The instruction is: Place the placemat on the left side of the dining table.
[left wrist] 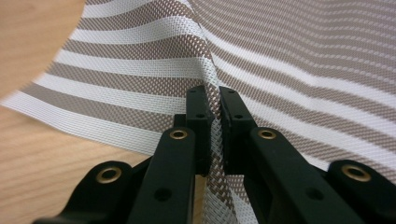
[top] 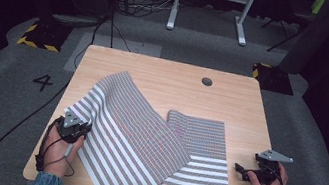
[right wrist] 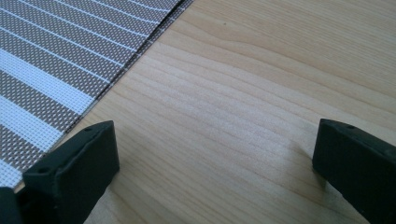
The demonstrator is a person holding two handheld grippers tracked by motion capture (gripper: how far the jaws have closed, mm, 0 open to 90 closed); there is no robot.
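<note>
At lower left, we see the left gripper (top: 76,127) clamped on the edge of the upper striped mat (top: 133,133), lifting it off the lower striped mat (top: 200,169) at centre. Next, we judge, comes carrying it clear. The right gripper (top: 244,171), jaws wide apart, rests low on the table (top: 165,75) at lower right.

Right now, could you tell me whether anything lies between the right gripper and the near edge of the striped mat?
Nothing visible does. The right gripper stands open over bare table, and the mat edge lies just beside it.
</note>
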